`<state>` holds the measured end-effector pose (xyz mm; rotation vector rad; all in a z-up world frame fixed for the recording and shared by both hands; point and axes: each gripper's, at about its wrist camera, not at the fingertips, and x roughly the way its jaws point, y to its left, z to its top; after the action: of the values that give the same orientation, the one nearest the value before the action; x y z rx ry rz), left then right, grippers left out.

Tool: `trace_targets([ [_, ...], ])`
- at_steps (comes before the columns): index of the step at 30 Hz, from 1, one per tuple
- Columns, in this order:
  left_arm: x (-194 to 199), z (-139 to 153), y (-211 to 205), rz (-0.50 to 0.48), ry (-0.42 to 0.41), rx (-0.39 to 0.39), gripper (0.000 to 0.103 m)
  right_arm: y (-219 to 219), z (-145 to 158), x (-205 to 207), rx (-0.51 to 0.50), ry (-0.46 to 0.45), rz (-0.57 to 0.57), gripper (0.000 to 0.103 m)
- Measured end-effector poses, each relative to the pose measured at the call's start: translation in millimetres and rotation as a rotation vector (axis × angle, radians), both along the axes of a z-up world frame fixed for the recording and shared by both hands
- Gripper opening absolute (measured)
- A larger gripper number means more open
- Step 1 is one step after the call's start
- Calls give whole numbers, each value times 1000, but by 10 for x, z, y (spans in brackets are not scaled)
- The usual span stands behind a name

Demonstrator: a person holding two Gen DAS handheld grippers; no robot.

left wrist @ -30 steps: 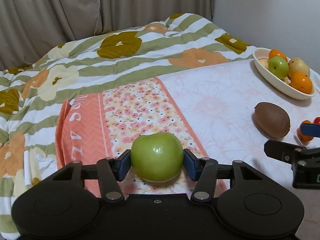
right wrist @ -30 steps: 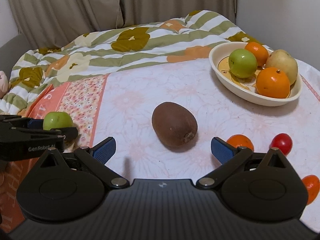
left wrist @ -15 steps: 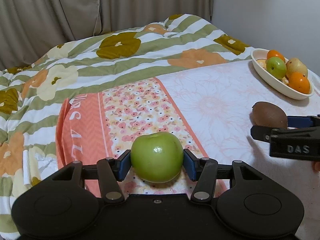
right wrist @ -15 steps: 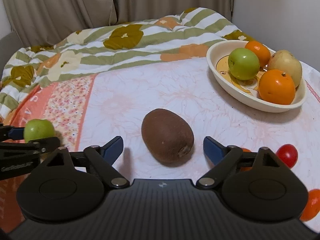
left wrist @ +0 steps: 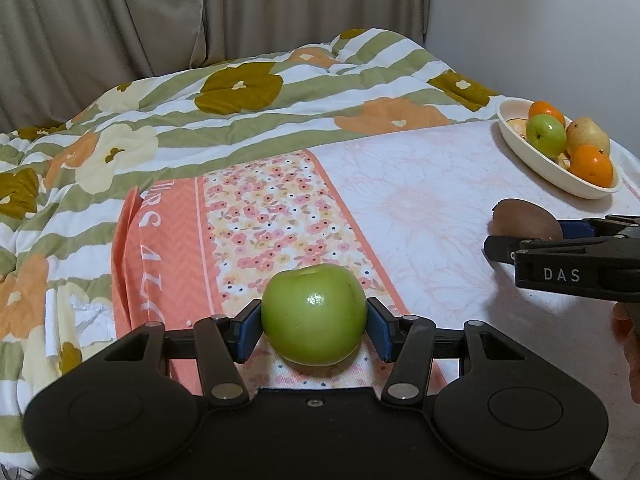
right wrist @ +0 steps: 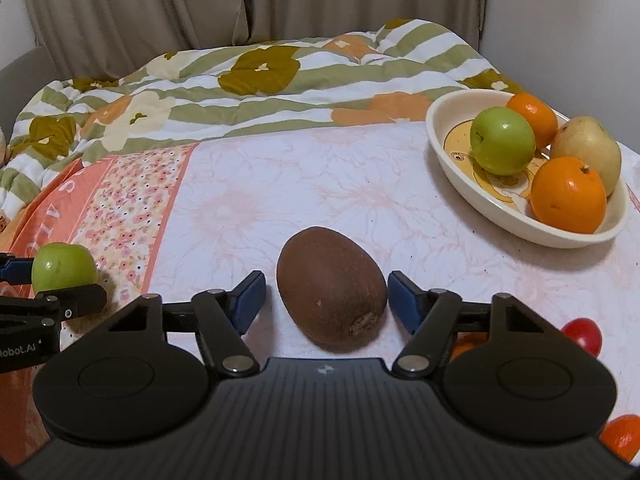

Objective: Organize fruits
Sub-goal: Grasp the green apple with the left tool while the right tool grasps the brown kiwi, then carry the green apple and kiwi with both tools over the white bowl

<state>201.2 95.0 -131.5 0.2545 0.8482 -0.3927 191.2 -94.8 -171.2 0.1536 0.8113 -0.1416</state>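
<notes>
kiwi (right wrist: 331, 286) | between closing right tool (right wrist: 326, 300) | tilted down, pads apart

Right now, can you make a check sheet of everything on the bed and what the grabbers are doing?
Surface: pink flowered sheet on the bed.
Job's things: kiwi loose; bowl holds a green apple, two oranges and a pear.
Clutter: small red and orange fruits at the right edge.
Grippers: left gripper shut on second green apple; right gripper closing, kiwi between its jaws, a gap still showing on the left.
Cables: nothing seen.
Surroundings: flowered quilt, curtain, wall.
</notes>
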Motion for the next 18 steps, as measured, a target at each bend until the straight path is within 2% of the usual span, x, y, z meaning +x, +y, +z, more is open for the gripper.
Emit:
trace_targets([
  [2,-14,6,1,7,1,0,59,-6,2,8,-7,0,9,73],
  [5,-38,20,-5,18,1,0,59,-16,2,7,-19,-1,24,70],
  [18,-221,188,-153,54,-9,-12,59,-224,178,-155,22,-18,46,68],
])
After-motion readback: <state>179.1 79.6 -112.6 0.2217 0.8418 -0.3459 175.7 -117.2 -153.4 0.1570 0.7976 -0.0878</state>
